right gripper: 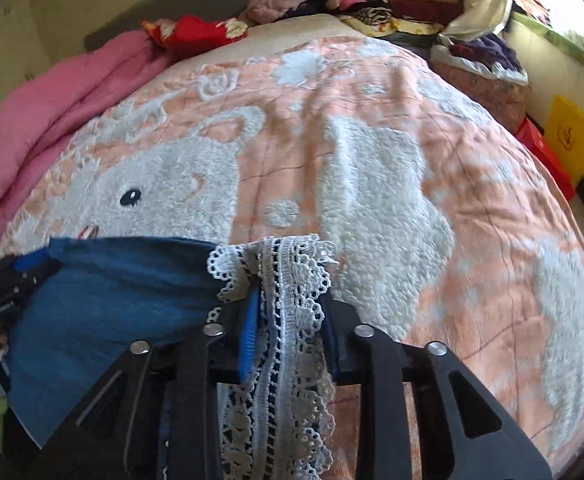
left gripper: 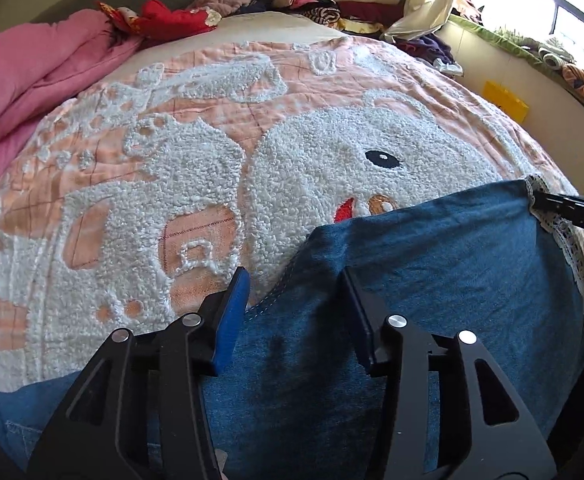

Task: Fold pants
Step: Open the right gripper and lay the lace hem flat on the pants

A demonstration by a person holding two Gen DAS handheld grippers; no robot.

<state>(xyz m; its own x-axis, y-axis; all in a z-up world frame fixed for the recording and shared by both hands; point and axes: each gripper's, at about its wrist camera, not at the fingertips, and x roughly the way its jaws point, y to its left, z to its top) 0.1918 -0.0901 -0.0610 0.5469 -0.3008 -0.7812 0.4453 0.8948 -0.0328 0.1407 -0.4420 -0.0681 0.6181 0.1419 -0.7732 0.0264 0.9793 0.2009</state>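
- The pants (left gripper: 431, 248), blue denim with a white lace trim (right gripper: 288, 320) along one end, lie on the near part of the bed (left gripper: 196, 168), on its peach and white fleecy blanket (right gripper: 371, 168), with their far fold edge running left to right.
- The left hand-held gripper (left gripper: 295, 312) stands partly open over the left side of the denim; nothing is pinched between its pads, and the cloth lies flat below them.
- The right hand-held gripper (right gripper: 288, 328) sits at the lace end on the right. The lace runs between its jaws, but whether the pads press on it I cannot tell; they look slightly apart.
- Step in hand, as I judge it: a fold has been laid down and the cloth is being let go or re-gripped at both sides.
- The long axis of the folded pants seems to run left to right, lace end pointing right.
- The next move probably calls for a firm hold on both ends and carrying one over the other, keeping edges matched.
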